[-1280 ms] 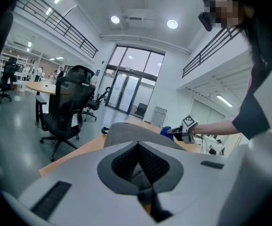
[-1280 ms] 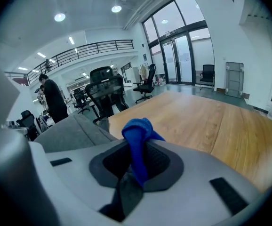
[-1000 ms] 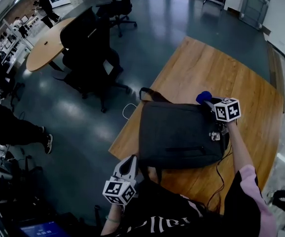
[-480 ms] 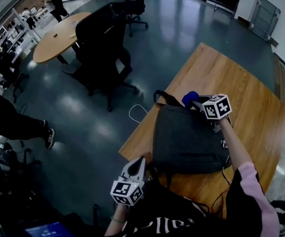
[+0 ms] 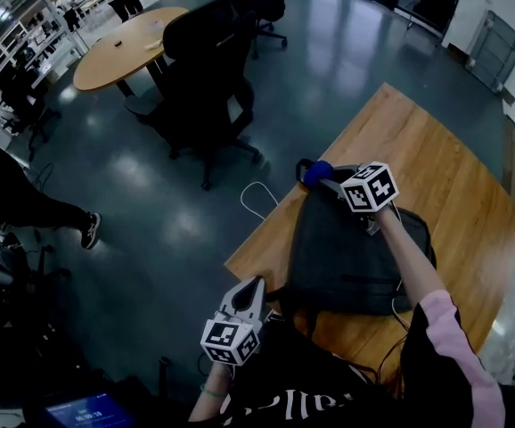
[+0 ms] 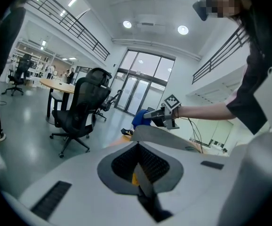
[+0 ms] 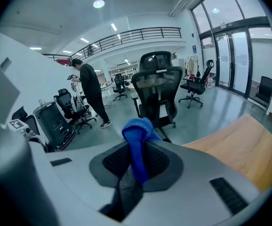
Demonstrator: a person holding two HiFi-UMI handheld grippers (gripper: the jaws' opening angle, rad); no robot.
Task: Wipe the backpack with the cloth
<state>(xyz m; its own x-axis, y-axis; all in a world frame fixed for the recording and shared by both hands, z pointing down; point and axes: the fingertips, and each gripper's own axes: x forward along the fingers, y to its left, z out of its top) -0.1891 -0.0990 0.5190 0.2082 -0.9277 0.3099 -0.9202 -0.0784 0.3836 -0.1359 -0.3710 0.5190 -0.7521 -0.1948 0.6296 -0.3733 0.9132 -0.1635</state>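
The right gripper [image 5: 329, 184] is clamping a blue fabric cloth [image 7: 137, 128] between its jaws. The cloth is bunching above the jaw tips and hanging down between the pads. The dark grey fabric backpack [image 5: 351, 257] is lying flat below and behind this gripper on the rectangular wooden table [image 5: 458, 176]. The gripper tip is sitting over the backpack's far top edge, beside its carry handle. Whether the cloth is touching the backpack cannot be told. A black mesh office chair [image 7: 157, 91] is standing ahead of the right gripper, beyond the table edge.

The left gripper [image 5: 250, 285] is pressing its jaws together with nothing between them. It is hovering off the table's near edge, with the backpack's near corner lying just to its right.
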